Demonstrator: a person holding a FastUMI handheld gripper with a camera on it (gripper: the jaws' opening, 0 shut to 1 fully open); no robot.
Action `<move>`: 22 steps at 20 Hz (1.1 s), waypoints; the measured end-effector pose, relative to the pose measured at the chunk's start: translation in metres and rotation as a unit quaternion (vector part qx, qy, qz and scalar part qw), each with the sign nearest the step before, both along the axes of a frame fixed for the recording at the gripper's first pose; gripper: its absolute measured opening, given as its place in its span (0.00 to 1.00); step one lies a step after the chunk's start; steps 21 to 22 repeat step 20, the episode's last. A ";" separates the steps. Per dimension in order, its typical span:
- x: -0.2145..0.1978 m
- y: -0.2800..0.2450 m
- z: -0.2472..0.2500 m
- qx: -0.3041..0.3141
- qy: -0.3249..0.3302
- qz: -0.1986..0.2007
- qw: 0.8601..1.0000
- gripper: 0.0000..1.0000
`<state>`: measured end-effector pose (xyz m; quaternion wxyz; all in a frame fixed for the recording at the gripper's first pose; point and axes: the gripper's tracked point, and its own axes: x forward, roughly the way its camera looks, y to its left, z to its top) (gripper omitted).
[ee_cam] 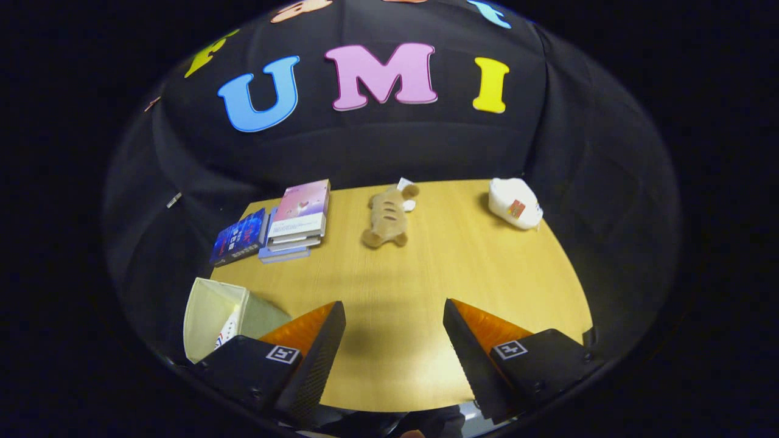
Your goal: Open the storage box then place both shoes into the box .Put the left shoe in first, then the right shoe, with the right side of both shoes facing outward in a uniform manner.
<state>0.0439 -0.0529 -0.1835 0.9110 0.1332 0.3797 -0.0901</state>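
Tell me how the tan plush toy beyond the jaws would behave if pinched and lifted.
The tan plush toy looks soft and stuffed, so it would probably squash and sag rather than stay stiff. It seems light for its size. Lying flat on the wooden table, it is unlikely to roll. The gripper is open, jaws apart over bare tabletop.

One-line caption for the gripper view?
Open gripper above wooden table; open box beside it, books, plush toy, white bundle beyond.
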 end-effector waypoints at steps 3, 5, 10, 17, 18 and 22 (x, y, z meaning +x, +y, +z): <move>0.002 -0.019 0.030 -0.033 -0.064 -0.015 0.997 0.99; 0.004 -0.026 0.049 -0.046 -0.108 -0.024 0.993 0.99; 0.000 -0.041 0.104 -0.106 -0.207 -0.030 0.972 0.98; -0.002 -0.043 0.161 -0.144 -0.300 -0.048 0.942 0.96; -0.004 -0.045 0.166 -0.148 -0.306 -0.048 0.939 0.96; -0.005 -0.049 0.177 -0.159 -0.317 -0.048 0.934 0.96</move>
